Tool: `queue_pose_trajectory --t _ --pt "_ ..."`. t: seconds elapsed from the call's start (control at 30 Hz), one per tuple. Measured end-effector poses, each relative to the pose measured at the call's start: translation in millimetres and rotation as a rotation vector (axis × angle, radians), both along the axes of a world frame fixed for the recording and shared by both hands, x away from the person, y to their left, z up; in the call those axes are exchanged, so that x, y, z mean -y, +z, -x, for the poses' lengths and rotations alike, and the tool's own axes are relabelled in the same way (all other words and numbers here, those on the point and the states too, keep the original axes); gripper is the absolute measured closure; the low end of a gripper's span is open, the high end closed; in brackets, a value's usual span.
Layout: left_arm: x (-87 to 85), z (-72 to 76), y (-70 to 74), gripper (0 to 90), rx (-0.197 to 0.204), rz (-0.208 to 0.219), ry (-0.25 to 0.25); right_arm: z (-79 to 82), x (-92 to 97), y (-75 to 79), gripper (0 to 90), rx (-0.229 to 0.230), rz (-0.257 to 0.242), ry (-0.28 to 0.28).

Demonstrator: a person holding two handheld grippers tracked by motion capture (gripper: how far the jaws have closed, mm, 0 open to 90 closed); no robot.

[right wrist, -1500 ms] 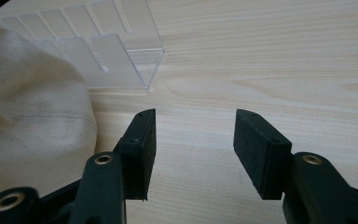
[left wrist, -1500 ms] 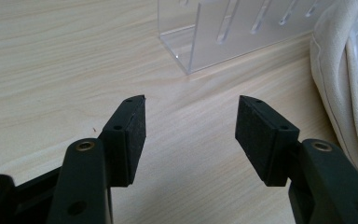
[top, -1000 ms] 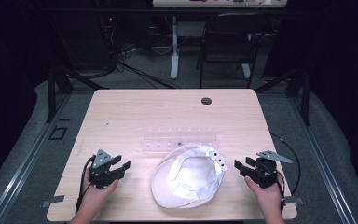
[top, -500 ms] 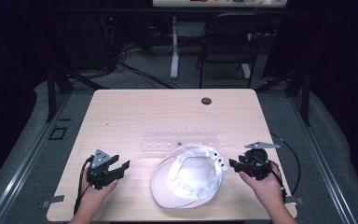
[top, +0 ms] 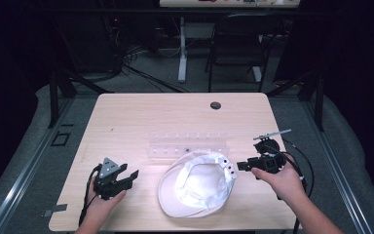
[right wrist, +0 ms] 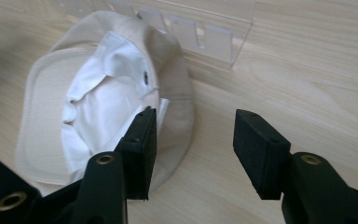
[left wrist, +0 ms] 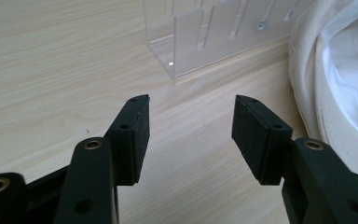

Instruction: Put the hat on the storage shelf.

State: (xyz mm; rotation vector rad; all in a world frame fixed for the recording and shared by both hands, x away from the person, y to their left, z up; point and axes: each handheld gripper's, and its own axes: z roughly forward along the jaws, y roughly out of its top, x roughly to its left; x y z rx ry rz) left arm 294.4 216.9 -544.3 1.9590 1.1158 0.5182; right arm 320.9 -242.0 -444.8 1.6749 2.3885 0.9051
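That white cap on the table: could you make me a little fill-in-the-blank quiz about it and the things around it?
1. The white cap lies upside down on the wooden ____.
2. Just behind the cap stands a clear ____ rack.
3. The left claw has its jaws ____, with nothing between them.
4. The right claw points at the cap's ____ side in the high view.

Missing words: table; plastic; open; right

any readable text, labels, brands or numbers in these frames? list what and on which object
None can be read.
White cap: no logo or tag text on the lining or brim.
Clear acrylic rack: slots and holes, no markings.
Left gripper and right gripper: plain black pads, brass screws, no lettering.
Table: bare wood grain, one dark round grommet, no labels.
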Motion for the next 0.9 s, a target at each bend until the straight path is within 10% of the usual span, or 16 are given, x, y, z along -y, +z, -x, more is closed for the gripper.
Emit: queue_pose_trajectory --t 0.3,0.9 --pt "8.9 1.4 -3.2 46.9 0.001 -0.033 -0.038 -19.7 -27.6 4.1 47.1 -0.087 0.065 0.106" --pt "5.1 -1.0 -4.8 46.9 -0.008 -0.03 -0.029 -41.7 -53.4 -17.2 48.3 -0.223 0.116 0.138"
